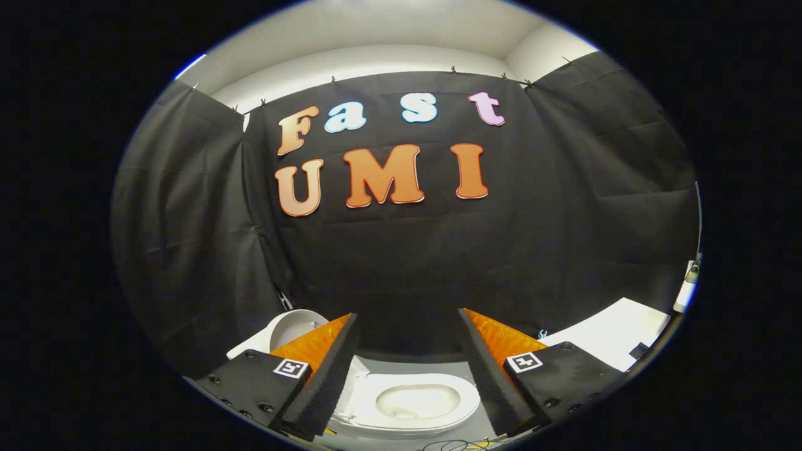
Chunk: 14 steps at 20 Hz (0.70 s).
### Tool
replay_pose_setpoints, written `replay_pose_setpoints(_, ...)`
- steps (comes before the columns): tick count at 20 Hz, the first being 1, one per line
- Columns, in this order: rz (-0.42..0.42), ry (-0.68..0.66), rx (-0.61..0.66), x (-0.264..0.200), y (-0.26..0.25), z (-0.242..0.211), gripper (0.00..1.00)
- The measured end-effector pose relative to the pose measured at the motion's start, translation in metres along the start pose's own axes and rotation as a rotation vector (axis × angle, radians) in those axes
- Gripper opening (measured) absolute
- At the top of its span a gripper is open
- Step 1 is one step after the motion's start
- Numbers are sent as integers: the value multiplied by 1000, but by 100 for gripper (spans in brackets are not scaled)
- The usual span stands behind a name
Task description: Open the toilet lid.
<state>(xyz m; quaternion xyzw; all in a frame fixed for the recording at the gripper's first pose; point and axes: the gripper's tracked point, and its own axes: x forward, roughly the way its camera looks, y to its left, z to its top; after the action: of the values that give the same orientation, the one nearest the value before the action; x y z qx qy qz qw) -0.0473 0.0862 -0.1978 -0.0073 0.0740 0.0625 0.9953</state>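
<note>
The gripper (407, 351) hangs wide open, holding nothing; the small white ceramic toilet (413, 404) lies below, between its 2 fingers, bowl exposed; its round white lid (294, 326) apparently stands raised beyond the left finger.

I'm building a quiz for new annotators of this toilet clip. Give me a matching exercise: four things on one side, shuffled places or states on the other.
Things:
1. toilet bowl
2. toilet lid
3. white panel
4. hand-held gripper

Places or states:
A. open, gripping nothing
B. out beyond the right finger
C. tilted up, behind the left finger
D. low down, between the two fingers

Pairs: 1-D, 2-C, 3-B, 4-A
</note>
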Motion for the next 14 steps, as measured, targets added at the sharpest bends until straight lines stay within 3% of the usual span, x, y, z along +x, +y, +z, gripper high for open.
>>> replay_pose_setpoints(7, -47, -29, 94, -3, -68, 7, 98)
replay_pose_setpoints(8, -18, -33, 99, -3, -63, 13, 98)
replay_pose_setpoints(9, 15, -37, 68, -8, -53, 16, 98)
replay_pose_setpoints(11, -13, -47, -13, -10, -67, 16, 98)
replay_pose_setpoints(14, -16, -45, 4, -13, -76, 18, 98)
